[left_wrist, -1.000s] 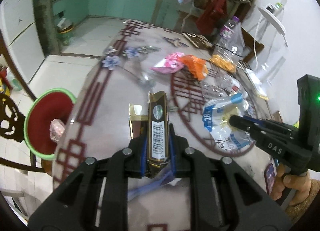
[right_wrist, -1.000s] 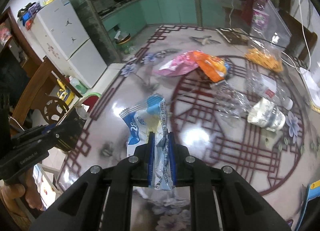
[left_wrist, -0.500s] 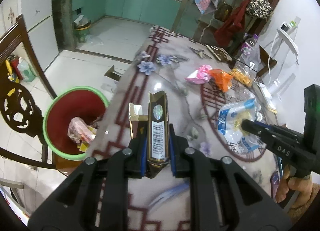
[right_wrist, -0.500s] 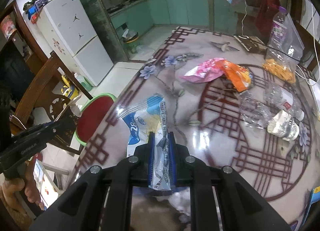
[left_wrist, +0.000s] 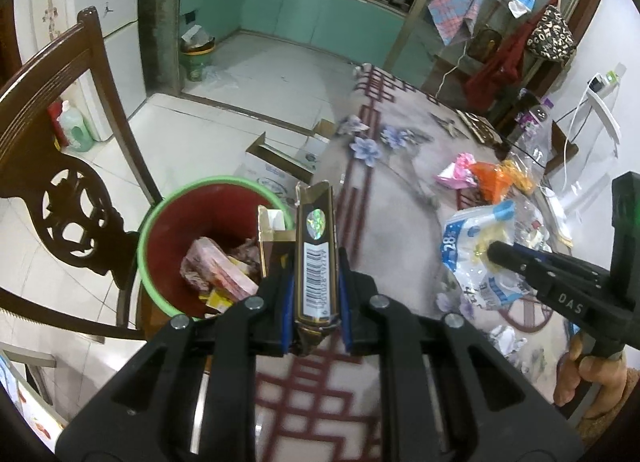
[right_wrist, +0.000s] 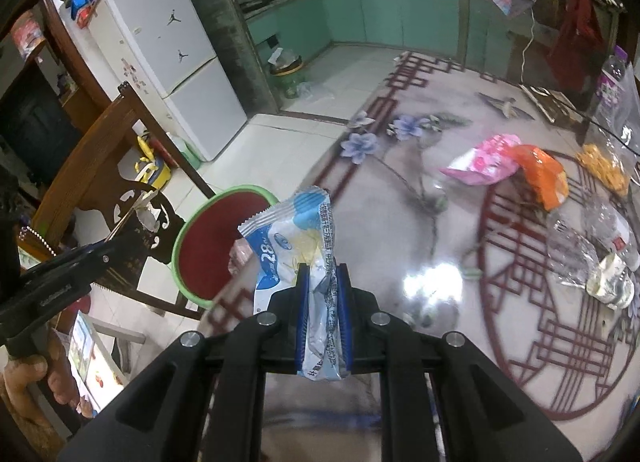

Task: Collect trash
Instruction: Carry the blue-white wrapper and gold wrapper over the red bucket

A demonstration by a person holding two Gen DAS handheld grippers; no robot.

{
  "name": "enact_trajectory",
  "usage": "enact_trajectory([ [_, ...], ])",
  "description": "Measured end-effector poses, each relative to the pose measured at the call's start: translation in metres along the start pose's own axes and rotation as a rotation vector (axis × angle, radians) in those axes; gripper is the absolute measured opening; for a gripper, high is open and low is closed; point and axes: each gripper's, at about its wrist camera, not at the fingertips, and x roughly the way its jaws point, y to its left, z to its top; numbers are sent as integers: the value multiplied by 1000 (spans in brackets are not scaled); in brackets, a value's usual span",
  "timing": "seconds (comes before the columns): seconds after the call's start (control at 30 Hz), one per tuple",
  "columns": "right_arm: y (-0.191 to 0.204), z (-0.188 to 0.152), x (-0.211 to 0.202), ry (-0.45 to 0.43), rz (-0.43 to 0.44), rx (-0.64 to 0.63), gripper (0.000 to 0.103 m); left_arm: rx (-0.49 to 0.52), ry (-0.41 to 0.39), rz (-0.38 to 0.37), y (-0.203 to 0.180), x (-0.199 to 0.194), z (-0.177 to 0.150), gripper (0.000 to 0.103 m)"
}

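My left gripper (left_wrist: 316, 262) is shut on a flattened black-and-gold carton (left_wrist: 316, 254) with a barcode, held over the table's left edge just right of a red bin with a green rim (left_wrist: 160, 218). Several scraps lie inside the bin. My right gripper (right_wrist: 323, 268) is shut on a blue-and-white plastic wrapper (right_wrist: 296, 238), also near the table's left edge, with the same bin (right_wrist: 212, 246) beyond it. In the left wrist view the right gripper (left_wrist: 496, 254) shows at the right, holding that wrapper (left_wrist: 476, 254).
On the patterned table (right_wrist: 400, 222) lie a pink wrapper (right_wrist: 480, 162), an orange wrapper (right_wrist: 544, 174), crushed clear bottles (right_wrist: 588, 242) and a bag of orange snacks (right_wrist: 604, 166). A carved wooden chair (left_wrist: 68, 190) stands by the bin. An open cardboard box (left_wrist: 280, 166) sits on the floor.
Both grippers have moved left across the table toward its edge, each still holding its item. The red bin has come much closer and fuller into both views.
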Motion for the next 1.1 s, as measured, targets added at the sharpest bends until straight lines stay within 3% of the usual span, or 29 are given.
enact_trajectory([
  [0.47,53,17,28,0,-2,8,13,37,23,-15,45,17,28,17],
  [1.1,96,36,63,38,-5,-22,13,-1,42,-9,96,30,45,17],
])
